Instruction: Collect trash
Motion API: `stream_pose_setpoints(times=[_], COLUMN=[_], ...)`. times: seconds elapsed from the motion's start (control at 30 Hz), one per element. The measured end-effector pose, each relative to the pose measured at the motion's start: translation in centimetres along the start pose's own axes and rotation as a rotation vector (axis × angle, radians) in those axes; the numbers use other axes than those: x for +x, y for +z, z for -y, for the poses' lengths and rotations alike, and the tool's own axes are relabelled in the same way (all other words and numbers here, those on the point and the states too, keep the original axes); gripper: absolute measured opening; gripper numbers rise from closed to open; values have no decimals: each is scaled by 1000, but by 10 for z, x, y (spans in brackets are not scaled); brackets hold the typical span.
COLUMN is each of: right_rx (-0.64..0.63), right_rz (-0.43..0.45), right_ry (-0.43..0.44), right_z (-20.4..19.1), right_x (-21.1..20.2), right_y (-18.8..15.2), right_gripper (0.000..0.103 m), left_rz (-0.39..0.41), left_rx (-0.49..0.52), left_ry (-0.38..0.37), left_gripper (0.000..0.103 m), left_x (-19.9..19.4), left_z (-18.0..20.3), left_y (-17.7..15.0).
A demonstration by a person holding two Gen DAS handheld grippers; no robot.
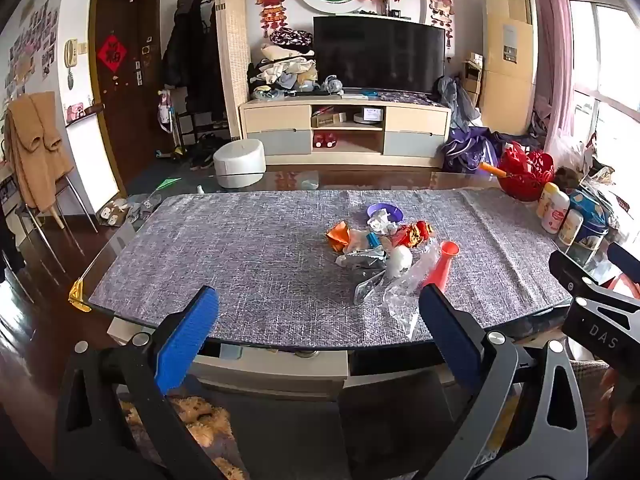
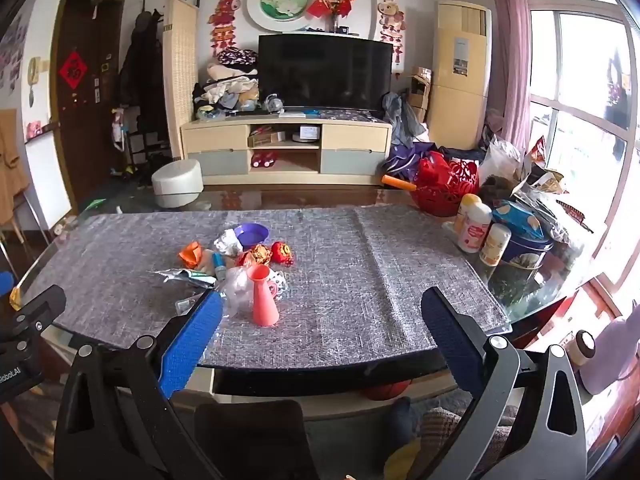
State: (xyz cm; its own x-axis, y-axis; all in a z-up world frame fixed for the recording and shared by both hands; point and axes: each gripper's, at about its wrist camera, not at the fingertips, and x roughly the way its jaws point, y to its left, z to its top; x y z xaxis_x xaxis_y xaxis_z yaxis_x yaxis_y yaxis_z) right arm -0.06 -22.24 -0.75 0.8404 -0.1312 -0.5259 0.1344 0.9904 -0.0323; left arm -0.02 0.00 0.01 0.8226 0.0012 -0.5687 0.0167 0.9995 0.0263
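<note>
Left gripper (image 1: pixel 319 312): we hold it before the near edge of the table, tilted down, its blue pads spread wide with nothing between them. We judge it is kept so because the trash is not yet reached.
Right gripper (image 2: pixel 322 314): we keep it in the same way, jaws wide apart and empty, beside the left one. From here it looks over the near edge at the pile.
Table (image 1: pixel 120 240): a glass top covered by a grey woven mat (image 1: pixel 248 248). The mat gives a flat and plain ground, so small scraps are easy to see.
Clear plastic wrap (image 1: pixel 404 300): it lies nearest to us, crumpled, at the front of the pile. We think it will crush easily and may slip from the pads.
Coral pink vase (image 2: pixel 262 300): it stands upright, touching the plastic, in front of the right gripper's left pad. It seems an object and not trash; we must not knock it.
Trash pile (image 1: pixel 376 244): silver foil, a white ball, orange and red-gold wrappers, all close together in the middle of the mat. They are gathered in one place, so both grippers can work there.
Purple dish (image 1: pixel 386 211): behind the pile, with white crumpled paper at its rim.
Bottles and tin (image 2: pixel 486 232): well apart, at the right end, near the red basket (image 2: pixel 444 188). They look like stored things.
Bin: we see none in either view.
</note>
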Motion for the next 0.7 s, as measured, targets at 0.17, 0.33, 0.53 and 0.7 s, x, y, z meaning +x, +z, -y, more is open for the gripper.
stream_pose_setpoints(times=[0.17, 0.33, 0.53, 0.7], right_rx=[-2, 0, 2, 0], right_rz=[4, 5, 4, 5], right_ry=[-3, 0, -1, 6], right_z=[-1, -6, -11, -5], right_x=[0, -1, 2, -3], right_y=[0, 0, -1, 1], right_gripper=[100, 100, 100, 100], left_rz=[-3, -2, 0, -2], left_rx=[1, 2, 2, 7], left_ry=[-2, -2, -2, -5], left_gripper=[95, 95, 95, 95], left_x=[1, 1, 0, -1], left_z=[0, 0, 0, -1], left_y=[0, 0, 0, 1])
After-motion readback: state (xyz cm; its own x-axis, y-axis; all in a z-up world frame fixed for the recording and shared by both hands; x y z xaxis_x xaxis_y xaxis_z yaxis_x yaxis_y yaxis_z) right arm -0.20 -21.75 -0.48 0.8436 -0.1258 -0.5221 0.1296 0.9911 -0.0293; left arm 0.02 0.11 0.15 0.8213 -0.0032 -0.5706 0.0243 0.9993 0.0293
